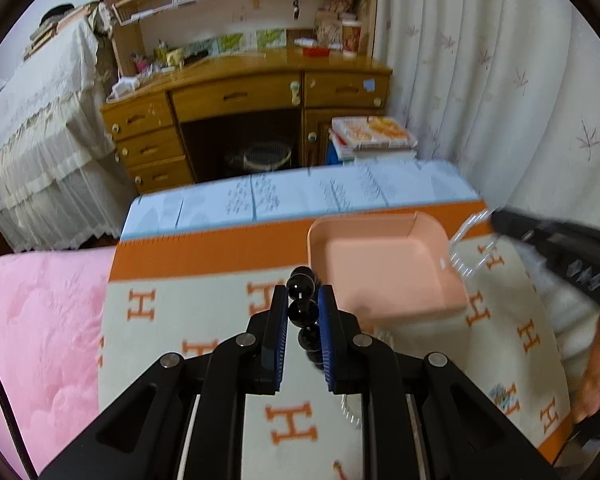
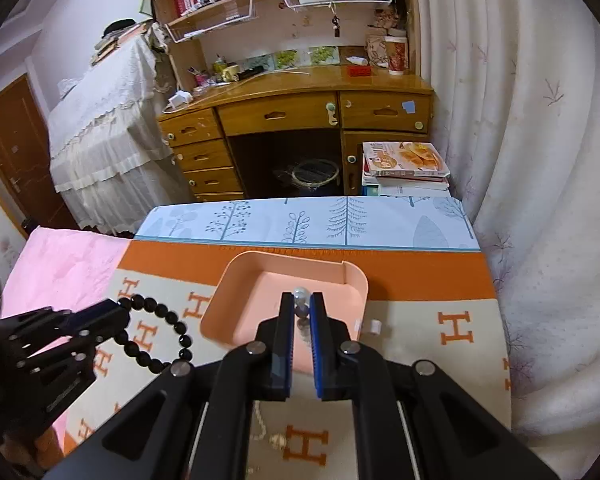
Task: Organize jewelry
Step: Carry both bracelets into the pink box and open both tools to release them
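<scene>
My left gripper (image 1: 303, 292) is shut on a black bead bracelet (image 1: 302, 310), whose beads run up between the blue pads. It hovers just left of an empty pink tray (image 1: 380, 264). From the right, my right gripper (image 1: 500, 220) reaches in with a clear bead bracelet (image 1: 462, 240) dangling from its tip at the tray's right rim. In the right wrist view, the right gripper (image 2: 301, 298) is shut on pale glassy beads (image 2: 301, 293) over the pink tray (image 2: 256, 300). The left gripper (image 2: 120, 310) holds the black bracelet (image 2: 160, 332) as a hanging loop left of the tray.
An orange-and-cream cloth with H marks (image 2: 452, 328) covers the surface, and a pearl necklace (image 2: 265, 420) and a small white piece (image 2: 370, 326) lie on it. A pink bedcover (image 1: 40, 320) is to the left. A wooden desk (image 2: 300, 112) stands beyond, with a curtain (image 2: 520, 160) on the right.
</scene>
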{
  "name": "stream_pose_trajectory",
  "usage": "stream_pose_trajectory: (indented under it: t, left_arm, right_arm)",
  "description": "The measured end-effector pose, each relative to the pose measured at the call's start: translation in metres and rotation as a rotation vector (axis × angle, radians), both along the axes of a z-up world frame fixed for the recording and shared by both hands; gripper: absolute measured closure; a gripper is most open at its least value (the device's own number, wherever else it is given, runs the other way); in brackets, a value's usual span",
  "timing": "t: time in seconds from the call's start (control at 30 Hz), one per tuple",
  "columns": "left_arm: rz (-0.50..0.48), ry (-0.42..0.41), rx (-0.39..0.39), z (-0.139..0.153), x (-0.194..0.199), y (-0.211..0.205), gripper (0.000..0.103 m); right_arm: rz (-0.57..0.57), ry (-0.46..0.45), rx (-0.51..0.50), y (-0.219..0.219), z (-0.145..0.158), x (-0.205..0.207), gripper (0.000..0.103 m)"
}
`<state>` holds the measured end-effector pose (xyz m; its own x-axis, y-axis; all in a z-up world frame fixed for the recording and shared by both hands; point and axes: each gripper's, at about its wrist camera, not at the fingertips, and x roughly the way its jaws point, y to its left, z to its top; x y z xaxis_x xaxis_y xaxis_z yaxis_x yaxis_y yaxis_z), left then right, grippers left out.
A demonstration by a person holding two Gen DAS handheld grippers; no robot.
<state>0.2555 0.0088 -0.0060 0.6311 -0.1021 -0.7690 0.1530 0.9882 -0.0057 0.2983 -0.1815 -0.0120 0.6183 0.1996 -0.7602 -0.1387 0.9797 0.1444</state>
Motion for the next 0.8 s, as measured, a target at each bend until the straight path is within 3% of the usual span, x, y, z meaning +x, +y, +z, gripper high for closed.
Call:
stream_pose_trajectory:
  t: [0.23, 0.37, 0.5, 0.6, 0.67, 0.73, 0.8]
  left_arm:
    - [-0.034, -0.075, 0.015, -0.004, 0.022, -0.025, 0.09]
    - [-0.053, -0.059, 0.012, -0.019, 0.033, -0.038, 0.09]
    - [-0.079, -0.026, -0.004, -0.037, 0.037, -0.046, 0.09]
    - [-0.094, -0.009, -0.01, -0.046, 0.035, -0.051, 0.089]
    - [-0.101, -0.003, -0.014, -0.049, 0.034, -0.052, 0.078]
    - [-0.099, -0.008, 0.0, -0.051, 0.033, -0.053, 0.054]
    - [-0.093, -0.039, 0.025, -0.049, 0.028, -0.054, 0.041]
  right_arm:
    - [-0.039, 0.089, 0.004, -0.005, -0.05, 0.028, 0.096]
    - [-0.04, 0.147, 0.023, -0.01, -0.069, 0.034, 0.095]
    - [-0.025, 0.147, -0.021, -0.01, -0.073, 0.027, 0.094]
    - [-0.012, 0.116, -0.051, -0.01, -0.069, 0.015, 0.082]
    - [-0.007, 0.088, -0.069, -0.011, -0.065, 0.007, 0.064]
    - [-0.005, 0.065, -0.081, -0.011, -0.061, 0.0, 0.063]
    - [0.001, 0.064, -0.077, -0.012, -0.058, -0.004, 0.063]
